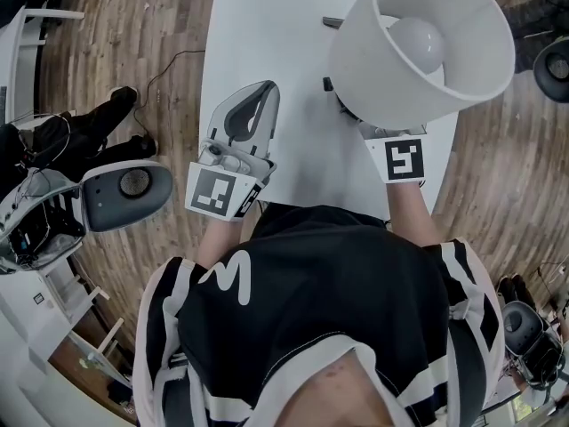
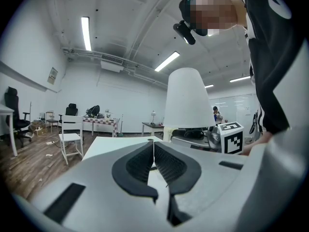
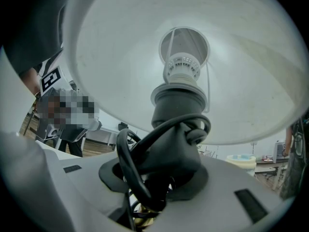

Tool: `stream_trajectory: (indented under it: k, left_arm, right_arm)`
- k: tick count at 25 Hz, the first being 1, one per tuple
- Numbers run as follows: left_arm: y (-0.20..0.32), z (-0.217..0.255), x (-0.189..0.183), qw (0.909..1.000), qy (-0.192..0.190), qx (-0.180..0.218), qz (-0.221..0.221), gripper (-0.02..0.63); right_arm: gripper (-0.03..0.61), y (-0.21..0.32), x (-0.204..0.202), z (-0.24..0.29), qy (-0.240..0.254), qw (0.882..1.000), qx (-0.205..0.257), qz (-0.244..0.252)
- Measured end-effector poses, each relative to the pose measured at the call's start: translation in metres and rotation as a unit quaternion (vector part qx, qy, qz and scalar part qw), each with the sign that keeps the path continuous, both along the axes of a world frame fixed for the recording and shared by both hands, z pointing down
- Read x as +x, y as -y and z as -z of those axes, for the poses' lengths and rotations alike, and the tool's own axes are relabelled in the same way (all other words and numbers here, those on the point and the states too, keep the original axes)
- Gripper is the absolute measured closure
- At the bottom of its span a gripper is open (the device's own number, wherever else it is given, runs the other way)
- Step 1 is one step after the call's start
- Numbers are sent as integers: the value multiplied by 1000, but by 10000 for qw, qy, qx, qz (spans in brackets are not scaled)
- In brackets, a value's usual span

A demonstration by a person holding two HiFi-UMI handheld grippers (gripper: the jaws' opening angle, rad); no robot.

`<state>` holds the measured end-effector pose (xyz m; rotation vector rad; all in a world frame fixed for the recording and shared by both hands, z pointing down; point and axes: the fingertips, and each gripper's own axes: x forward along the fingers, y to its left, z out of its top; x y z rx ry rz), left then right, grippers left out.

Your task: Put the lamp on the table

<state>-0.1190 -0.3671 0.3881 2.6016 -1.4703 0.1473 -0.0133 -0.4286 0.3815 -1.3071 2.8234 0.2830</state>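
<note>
Overhead, the head view showed a long white rectangular table point(image 1: 293, 52) on a wooden floor, with the left gripper point(image 1: 260, 100) lying over its near end and the right gripper point(image 1: 373, 132) under a lamp with a white conical shade and round bulb point(image 1: 462, 60), held above the table's right side; whether it touched the top was hidden. From the left gripper view, that tool's ribbed black jaws met at the tips with nothing between them, and the shade stood upright to their right. From the right gripper view, the jaws clamped the lamp's dark stem, a black cord point(image 3: 128, 173) looped around it.
</note>
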Motion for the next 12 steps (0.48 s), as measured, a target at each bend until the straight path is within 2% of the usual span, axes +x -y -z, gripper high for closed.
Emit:
stream_trajectory:
  k: [5, 12]
  left_arm:
    - [7, -3, -4, 10000, 18, -49, -55, 606]
    - [-3, -3, 13, 9999, 67, -47, -136, 606]
  right_arm:
    - [419, 5, -6, -4, -30, 10000, -51, -13]
    - [420, -10, 7, -3, 4, 10000, 38, -43]
